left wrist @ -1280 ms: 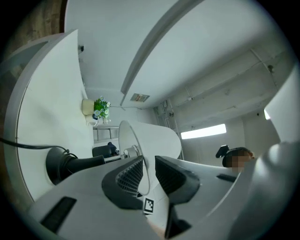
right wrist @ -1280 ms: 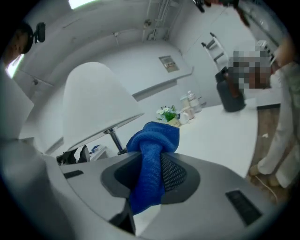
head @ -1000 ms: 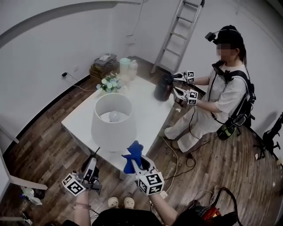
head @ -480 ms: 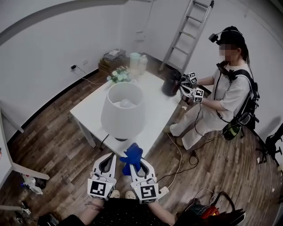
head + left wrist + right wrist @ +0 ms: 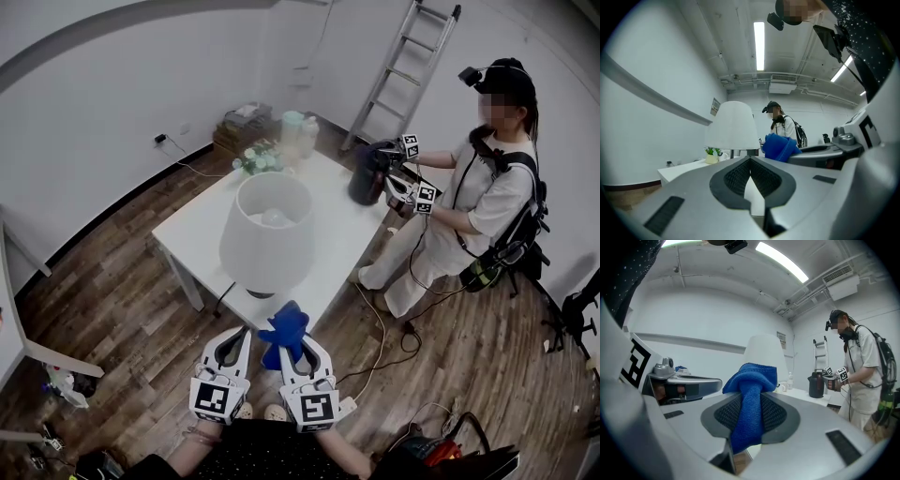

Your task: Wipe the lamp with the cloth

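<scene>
Lamp base [image 5: 260, 294] largely beneath shade [image 5: 267, 239]

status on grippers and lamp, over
Left gripper shut, empty. Right gripper shut on blue cloth. Lamp upright on table, cloth short of shade. Nothing between them.

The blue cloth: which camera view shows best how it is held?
The right gripper view: the blue cloth fills the middle, pinched between the right gripper's pads. The head view shows it small, from above, bunched at the gripper's tip. The left gripper view shows only its bunched end, from the side.
</scene>
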`<state>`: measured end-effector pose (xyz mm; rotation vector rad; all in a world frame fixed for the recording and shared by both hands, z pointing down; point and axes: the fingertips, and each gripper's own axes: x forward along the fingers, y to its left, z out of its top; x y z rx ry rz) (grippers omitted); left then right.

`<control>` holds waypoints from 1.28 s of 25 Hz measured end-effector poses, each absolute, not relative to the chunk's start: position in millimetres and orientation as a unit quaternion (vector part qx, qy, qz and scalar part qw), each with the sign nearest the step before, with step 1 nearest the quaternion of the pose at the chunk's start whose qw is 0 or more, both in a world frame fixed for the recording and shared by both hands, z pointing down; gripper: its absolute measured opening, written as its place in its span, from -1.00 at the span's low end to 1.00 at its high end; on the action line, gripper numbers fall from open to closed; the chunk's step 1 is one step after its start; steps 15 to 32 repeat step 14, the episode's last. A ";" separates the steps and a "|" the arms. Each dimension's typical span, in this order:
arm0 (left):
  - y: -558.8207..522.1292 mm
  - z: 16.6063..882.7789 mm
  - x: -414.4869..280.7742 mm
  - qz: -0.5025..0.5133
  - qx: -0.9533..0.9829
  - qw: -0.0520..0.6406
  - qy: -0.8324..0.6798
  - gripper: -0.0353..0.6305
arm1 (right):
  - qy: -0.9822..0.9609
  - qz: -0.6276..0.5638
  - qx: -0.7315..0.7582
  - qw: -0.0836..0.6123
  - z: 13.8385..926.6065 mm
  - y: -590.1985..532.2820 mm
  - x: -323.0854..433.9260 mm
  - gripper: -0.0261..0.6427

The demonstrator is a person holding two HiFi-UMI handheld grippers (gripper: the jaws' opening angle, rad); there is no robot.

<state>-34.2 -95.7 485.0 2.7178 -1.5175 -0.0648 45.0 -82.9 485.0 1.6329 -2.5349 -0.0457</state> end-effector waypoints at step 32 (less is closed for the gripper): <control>-102.1 499.3 -35.3 -0.004 0.872 0.027 -0.489 -0.87 | -0.840 -0.008 0.536 0.084 497.5 -86.7 43.6 -0.60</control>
